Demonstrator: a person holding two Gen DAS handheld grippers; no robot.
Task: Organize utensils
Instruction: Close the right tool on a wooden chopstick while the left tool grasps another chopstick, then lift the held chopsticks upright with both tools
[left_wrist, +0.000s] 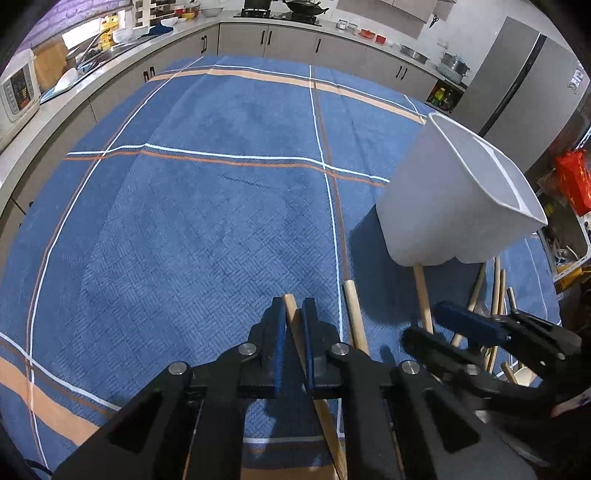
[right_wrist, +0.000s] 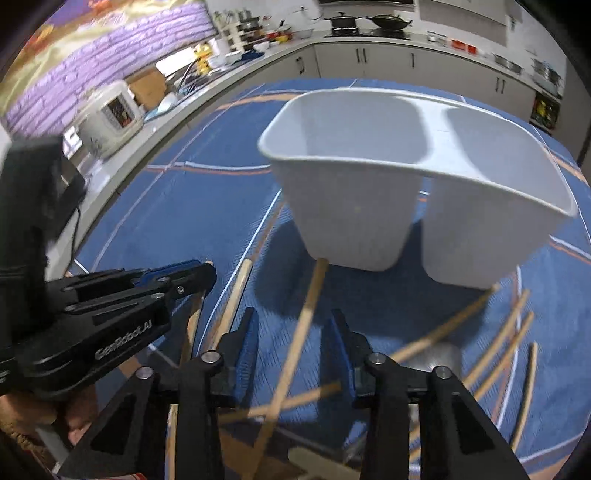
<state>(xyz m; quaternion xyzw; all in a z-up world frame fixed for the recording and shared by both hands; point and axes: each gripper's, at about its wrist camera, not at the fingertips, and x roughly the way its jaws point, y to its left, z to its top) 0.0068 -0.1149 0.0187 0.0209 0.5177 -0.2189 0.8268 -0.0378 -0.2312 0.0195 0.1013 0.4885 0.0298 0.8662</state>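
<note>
Barely begun: left claw (left_wrist: 293, 310) pinching one wooden stick (left_wrist: 291, 314), right claw (right_wrist: 291, 332) spread astride another stick (right_wrist: 295, 354), white holder (right_wrist: 406, 184) empty, more scattered on table (left_wrist: 184, 221).

Both fisheye views ride the handheld grippers, looking steeply down and forward, close over the blue plaid tablecloth (left_wrist: 184, 229). The left wrist view sits left of the white two-compartment holder (left_wrist: 454, 199); the right wrist view faces it squarely. Both share the holder, the wooden utensil handles and the far kitchen counter (left_wrist: 295, 27).
</note>
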